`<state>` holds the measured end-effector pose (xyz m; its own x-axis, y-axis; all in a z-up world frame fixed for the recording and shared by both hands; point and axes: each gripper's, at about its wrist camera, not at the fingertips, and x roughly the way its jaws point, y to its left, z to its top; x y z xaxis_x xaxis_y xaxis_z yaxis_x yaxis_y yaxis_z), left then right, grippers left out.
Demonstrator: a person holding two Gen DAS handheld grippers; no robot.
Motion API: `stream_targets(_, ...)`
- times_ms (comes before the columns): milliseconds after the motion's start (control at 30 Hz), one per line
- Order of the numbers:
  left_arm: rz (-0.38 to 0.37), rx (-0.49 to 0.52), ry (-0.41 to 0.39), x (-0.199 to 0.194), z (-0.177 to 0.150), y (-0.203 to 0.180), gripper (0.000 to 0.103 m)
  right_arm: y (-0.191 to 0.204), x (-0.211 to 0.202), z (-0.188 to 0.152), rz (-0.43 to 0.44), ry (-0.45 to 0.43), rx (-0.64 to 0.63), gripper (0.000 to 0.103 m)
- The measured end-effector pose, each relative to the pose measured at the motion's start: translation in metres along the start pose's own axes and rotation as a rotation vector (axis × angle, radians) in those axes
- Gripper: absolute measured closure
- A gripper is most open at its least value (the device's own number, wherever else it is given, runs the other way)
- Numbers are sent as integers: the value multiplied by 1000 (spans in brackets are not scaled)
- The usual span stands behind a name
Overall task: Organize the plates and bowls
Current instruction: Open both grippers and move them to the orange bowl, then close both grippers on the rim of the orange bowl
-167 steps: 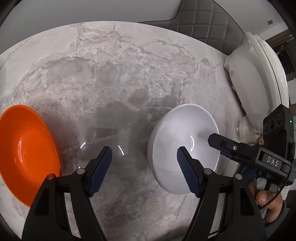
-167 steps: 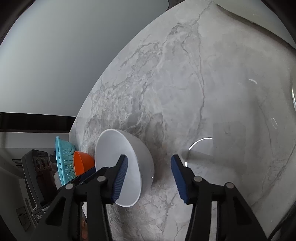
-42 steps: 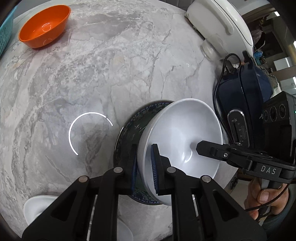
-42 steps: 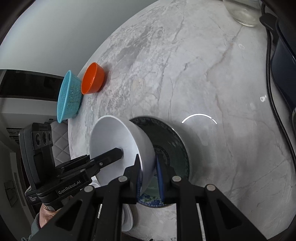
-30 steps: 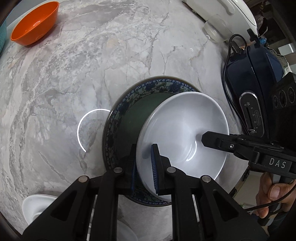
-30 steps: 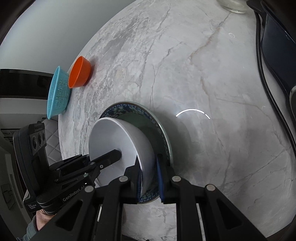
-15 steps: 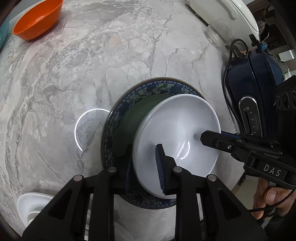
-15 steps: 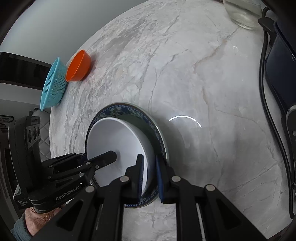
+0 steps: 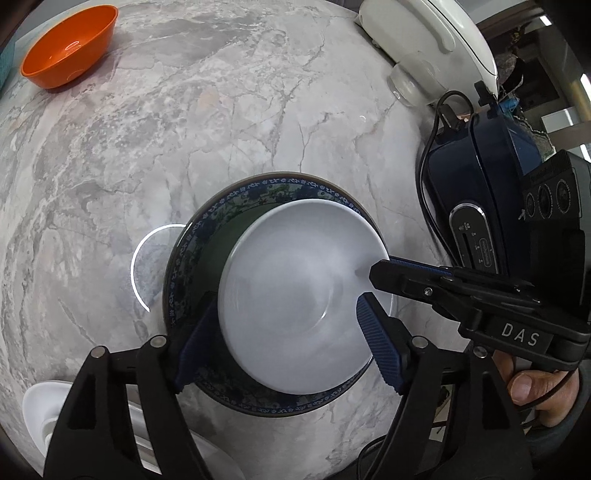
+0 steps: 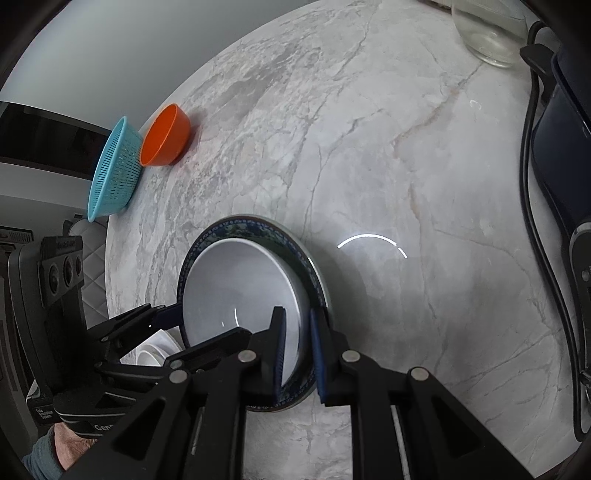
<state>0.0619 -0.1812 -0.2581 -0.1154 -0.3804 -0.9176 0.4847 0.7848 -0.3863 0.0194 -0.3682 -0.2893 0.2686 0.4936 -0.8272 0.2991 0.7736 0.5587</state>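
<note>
The white bowl (image 9: 303, 295) sits inside the blue-patterned plate (image 9: 258, 192) on the marble table (image 9: 184, 129), pushed toward the plate's near-right side. The left gripper (image 9: 288, 336) is letting go, its jaws opening: the blue pads (image 9: 376, 339) stand clear on either side of the bowl's near rim, the rim between them but no longer pinched. The right gripper (image 10: 297, 350) is clenched on the bowl's rim at the opposite side, one pad inside the bowl, the other outside above the plate's edge. Far off across the table, the orange bowl (image 10: 166, 136) rests just beside the turquoise colander (image 10: 114, 170). At the left gripper's lower corner, more white dishes (image 9: 40, 410) peek in, partly hidden. On the right stand a dark blue appliance (image 9: 480, 192) with its black cord, and behind it a white cooker (image 9: 424, 40) and a clear glass jar (image 10: 487, 33).
</note>
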Motion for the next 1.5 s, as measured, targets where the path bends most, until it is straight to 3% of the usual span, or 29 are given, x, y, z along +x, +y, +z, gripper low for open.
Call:
stream_targets(167, -18, -19, -9, -9, -2, 4, 24, 0, -4, 3, 7, -7, 1, 86)
stream_targets(267, -40, -31, -27, -22, -7, 5, 24, 0, -8, 4, 15, -14, 5, 79)
stream_targets(367, -69, -39, -65, -42, -11, 9, 18, 1, -18, 8, 30, -43, 9, 55)
stream_targets(433, -64, -61, -108, -57, -9, 22, 6, 1, -29, 14, 68, -87, 23, 26)
stream_targets(467, -53, -79, -132, -66, -8, 31, 0, 0, -35, 17, 93, -116, 38, 17)
stream_targets(500, -41, -98, -153, -74, -6, 42, 0, 0, -41, 21, 120, -142, 58, 4)
stream_targets(533, -22, -117, -168, -82, -3, 54, 0, -1, -46, 26, 156, -161, 74, 0)
stream_targets(633, 65, -154, -233, -107, 7, 89, 0, 5, -52, 44, 276, -174, 87, 0)
stream_targets(767, 131, -198, -309, -141, 30, 132, 0, 31, -51, 71, 337, -192, 19, 0)
stream_targets(867, 159, -215, -306, -150, 57, 156, 0, 54, -43, 96, 377, -167, -21, 0)
stream_targets(1000, 209, -231, -274, -144, 94, 181, 0, 72, -22, 142, 444, -112, 28, 0)
stream_targets(1067, 203, -270, -263, -137, 110, 197, 0, 79, -8, 165, 428, -95, 40, 0)
stream_targets(1233, 201, -319, -277, -125, 138, 223, 1, 99, 33, 208, 362, -3, 22, 22)
stream_targets(1333, 217, -326, -285, -119, 150, 229, 2, 115, 62, 223, 307, 51, -38, 29)
stream_targets(1500, 228, -332, -275, -106, 168, 239, 3, 129, 95, 234, 288, 114, -82, 29)
